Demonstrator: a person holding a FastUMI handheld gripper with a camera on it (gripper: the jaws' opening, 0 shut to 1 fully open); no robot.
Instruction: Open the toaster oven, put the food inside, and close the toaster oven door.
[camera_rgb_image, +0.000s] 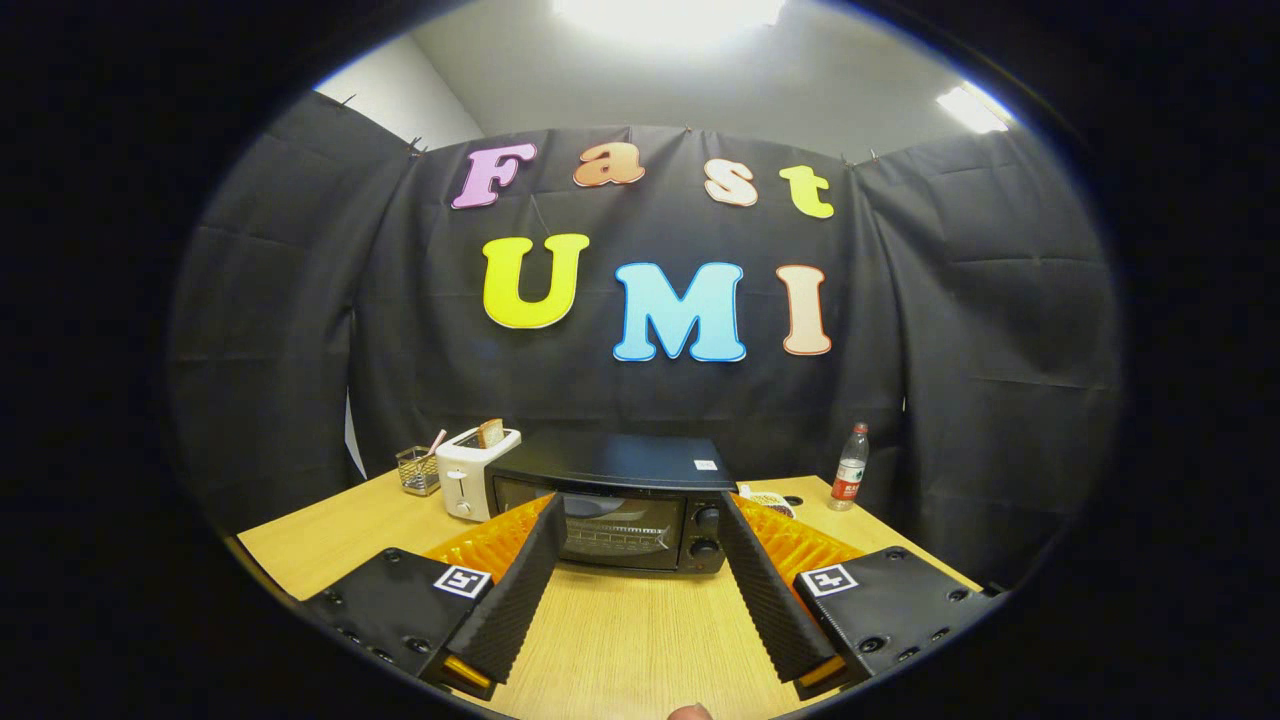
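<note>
In the gripper view, the hand-held gripper (640, 585) is hovering released over the wooden tabletop (640, 640), its two ridged black fingers (515, 600) spread wide with nothing between them. The black toaster oven (620, 500) is sitting just ahead of the fingertips, framed in the gap, its glass door shut and two knobs (706, 532) stacked beside the door on the right. A white toaster (470, 470) holding a slice of bread (490, 432) is standing beside the oven beyond the left finger, with a wire basket (418, 470) further left; a plate of food (768, 500) is peeking past the right finger, and a plastic bottle (850, 468) is standing beyond it. The door handle is hard to make out, so a reach risks catching a knob, or shoving the light oven backward instead of opening it.
</note>
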